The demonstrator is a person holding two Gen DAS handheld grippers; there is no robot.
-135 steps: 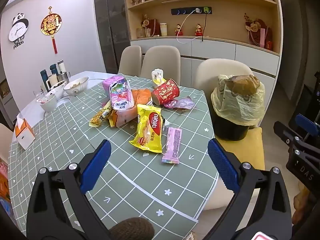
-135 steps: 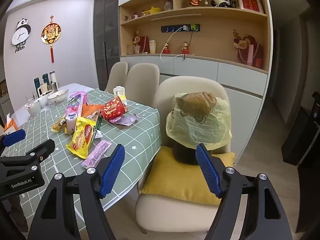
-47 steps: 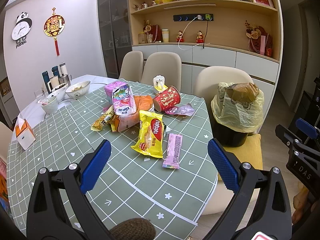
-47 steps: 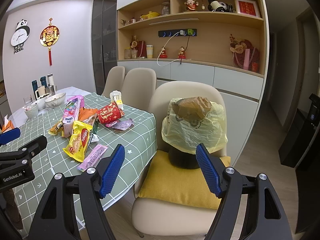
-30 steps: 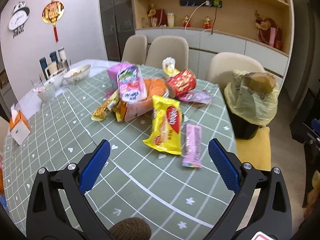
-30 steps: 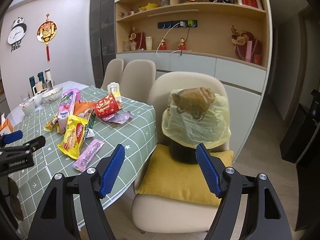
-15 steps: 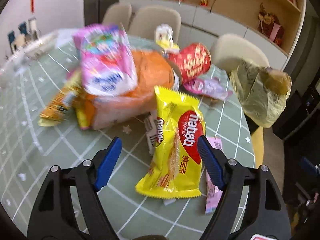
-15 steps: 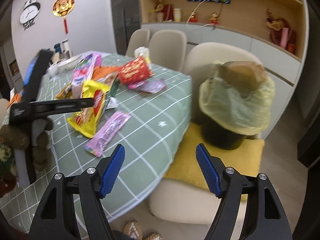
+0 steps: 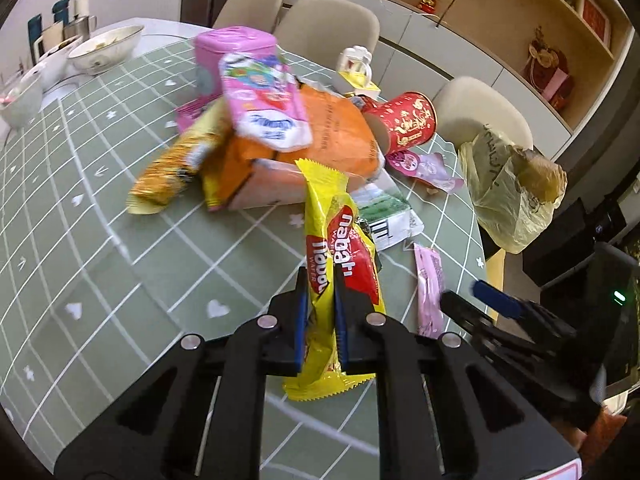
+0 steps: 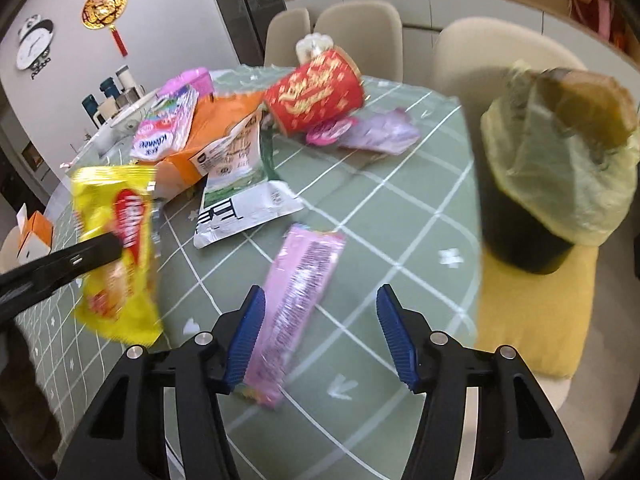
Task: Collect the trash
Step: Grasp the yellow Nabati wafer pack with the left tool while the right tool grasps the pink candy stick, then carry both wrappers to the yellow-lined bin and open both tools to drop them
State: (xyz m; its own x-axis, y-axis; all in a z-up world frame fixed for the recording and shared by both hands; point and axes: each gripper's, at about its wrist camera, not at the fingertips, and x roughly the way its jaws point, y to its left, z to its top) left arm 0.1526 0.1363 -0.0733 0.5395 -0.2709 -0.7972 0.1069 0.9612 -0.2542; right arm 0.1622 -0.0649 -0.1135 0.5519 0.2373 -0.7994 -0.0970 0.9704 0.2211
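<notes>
Jaws pinching yellow wafer packet

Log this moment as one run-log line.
left tool: just closed, shut on yellow wafer pack | right tool: closing, open around pink wrapper | lined bin: on chair

Yellow wafer packet with red logo, pinched lengthwise between blue pads, folded along its length, lower end hanging free at 6 o'clock. Pink wrapper lies flat on the green checked cloth, pointing 1 o'clock, just beside the left blue pad. Bin with yellow bag liner stands at 2 o'clock, on a yellow cushion.
</notes>
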